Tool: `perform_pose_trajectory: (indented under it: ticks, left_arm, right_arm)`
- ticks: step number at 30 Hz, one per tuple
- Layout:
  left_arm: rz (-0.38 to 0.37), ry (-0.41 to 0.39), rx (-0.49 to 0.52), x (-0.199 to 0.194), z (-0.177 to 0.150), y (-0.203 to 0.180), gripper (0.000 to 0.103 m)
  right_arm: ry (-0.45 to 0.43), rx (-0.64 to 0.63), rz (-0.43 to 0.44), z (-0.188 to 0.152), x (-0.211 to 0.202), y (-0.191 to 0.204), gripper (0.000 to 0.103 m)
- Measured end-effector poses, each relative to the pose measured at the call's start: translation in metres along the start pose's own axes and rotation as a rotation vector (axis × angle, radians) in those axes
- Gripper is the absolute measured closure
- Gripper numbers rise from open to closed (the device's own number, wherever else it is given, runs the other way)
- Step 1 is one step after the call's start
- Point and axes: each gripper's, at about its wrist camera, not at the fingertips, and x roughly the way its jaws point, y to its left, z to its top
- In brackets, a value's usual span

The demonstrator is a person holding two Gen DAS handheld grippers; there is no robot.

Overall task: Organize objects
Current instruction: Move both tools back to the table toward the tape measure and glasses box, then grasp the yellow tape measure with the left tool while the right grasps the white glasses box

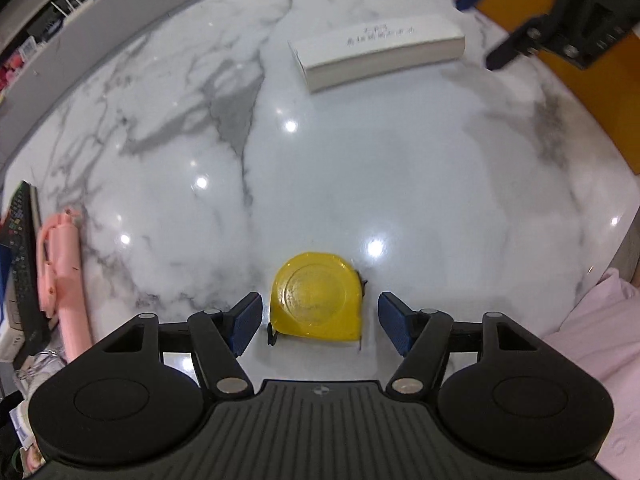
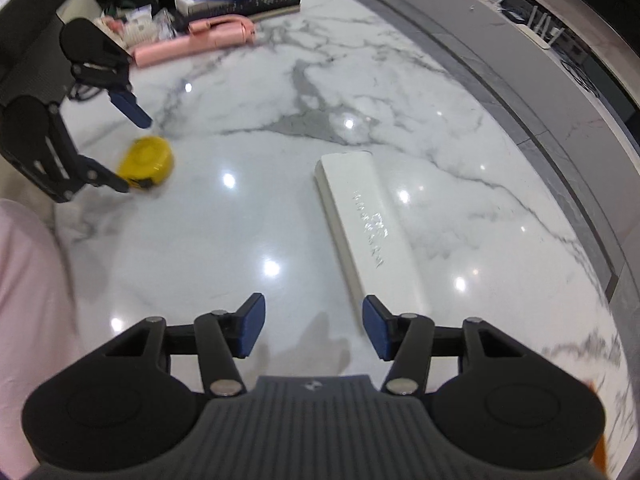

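Tape measure [image 1: 316,296], yellow, flat on the marble bench [image 1: 360,168], framed between the blue pads of the left claw [image 1: 320,322]; pads spread wide on either side, apart from its case, likely poised for a pinch; white box [image 2: 368,232] lying lengthwise just ahead of the right claw [image 2: 314,330], jaws parted and empty, its right pad overlapping the box's near end, probably lining up to straddle it; pink tool [image 2: 196,42] parked at the bench edge, well clear.
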Motion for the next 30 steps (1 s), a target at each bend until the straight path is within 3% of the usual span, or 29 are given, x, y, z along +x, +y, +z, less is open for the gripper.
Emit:
perform_pose_trajectory:
  ticks: [14,18,30]
  left_arm:
    - [-0.092,0.021,-0.077,0.016,-0.001,0.018,0.031]
    - [-0.104,0.045,-0.074,0.017,0.001,0.02,0.039]
    - [-0.076,0.038,-0.133,0.016,-0.004,0.02,0.039]
  right_arm:
    - [0.105,-0.06,0.04,0.057,0.074,-0.046,0.04]
    - [0.129,-0.054,0.059,0.062,0.088,-0.051,0.039]
    - [0.137,0.022,0.077,0.06,0.1,-0.057,0.036]
